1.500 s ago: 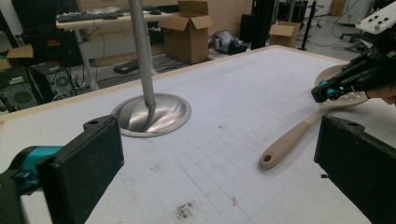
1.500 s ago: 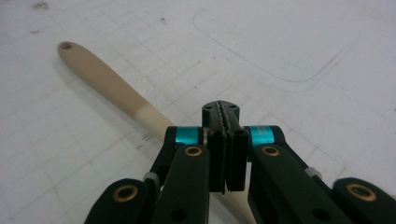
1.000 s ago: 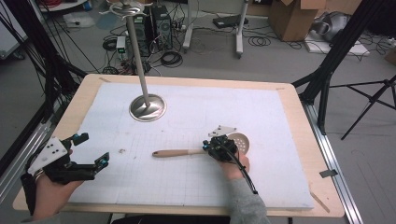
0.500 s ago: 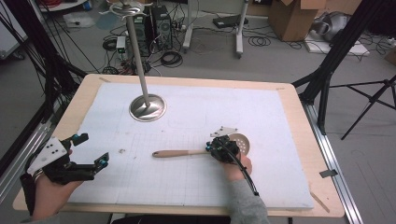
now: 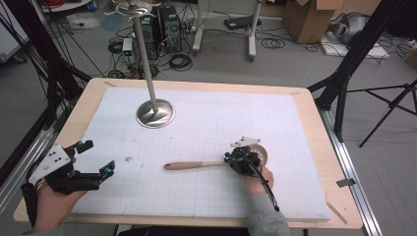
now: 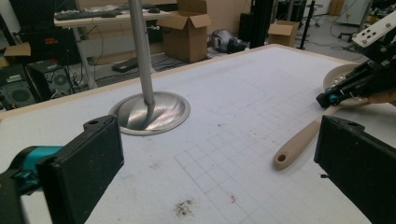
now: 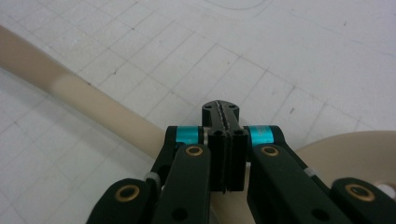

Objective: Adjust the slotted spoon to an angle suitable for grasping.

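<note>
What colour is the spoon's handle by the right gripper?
The handle is pale beige, darker tan toward its far end; the left gripper view shows it best.

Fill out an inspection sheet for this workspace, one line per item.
Surface: white gridded mat on a wooden table; a few dark specks.
Job's things: skimmer spoon lying flat, pale handle pointing toward the left claw, perforated head beside the right claw.
Clutter: metal stand with a round base, upright at the back of the mat.
Grippers: left claw open, apart from the spoon; right claw shut, jaws pressed together above the handle, nothing between them.
Cables: one trails from the right claw along the sleeve.
Surroundings: cardboard boxes, computer cases, floor cables, tripod legs.
</note>
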`<state>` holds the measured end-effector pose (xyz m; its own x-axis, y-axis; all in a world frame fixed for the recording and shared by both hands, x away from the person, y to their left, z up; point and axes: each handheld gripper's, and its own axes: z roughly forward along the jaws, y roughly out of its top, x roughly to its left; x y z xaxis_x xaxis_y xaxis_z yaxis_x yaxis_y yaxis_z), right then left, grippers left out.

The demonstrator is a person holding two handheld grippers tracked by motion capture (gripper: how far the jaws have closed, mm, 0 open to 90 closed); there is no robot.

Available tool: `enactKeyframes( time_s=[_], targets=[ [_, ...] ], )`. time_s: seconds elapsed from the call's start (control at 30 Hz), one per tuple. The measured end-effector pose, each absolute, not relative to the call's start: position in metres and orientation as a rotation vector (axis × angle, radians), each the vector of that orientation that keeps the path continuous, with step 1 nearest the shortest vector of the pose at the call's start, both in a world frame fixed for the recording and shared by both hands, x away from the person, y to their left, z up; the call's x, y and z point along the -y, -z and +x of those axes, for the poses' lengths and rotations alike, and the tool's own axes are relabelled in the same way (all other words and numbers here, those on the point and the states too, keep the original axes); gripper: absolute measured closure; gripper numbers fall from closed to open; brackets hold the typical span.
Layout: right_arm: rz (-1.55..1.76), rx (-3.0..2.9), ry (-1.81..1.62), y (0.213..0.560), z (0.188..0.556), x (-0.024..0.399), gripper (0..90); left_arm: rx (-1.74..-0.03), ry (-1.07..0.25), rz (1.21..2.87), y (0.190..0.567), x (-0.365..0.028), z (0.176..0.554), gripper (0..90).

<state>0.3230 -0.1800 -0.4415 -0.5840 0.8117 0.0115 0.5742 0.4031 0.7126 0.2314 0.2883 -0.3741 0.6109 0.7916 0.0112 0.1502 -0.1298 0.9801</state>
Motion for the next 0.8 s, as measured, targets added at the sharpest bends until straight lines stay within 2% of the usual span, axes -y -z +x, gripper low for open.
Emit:
enactKeyframes(
  time_s=[0.8],
  targets=[
    [1.246,-2.285,-0.944,0.441,0.275,0.208,90.0,-0.784,-0.666,1.646,0.373,-0.285,0.232,1.8]
  ],
)
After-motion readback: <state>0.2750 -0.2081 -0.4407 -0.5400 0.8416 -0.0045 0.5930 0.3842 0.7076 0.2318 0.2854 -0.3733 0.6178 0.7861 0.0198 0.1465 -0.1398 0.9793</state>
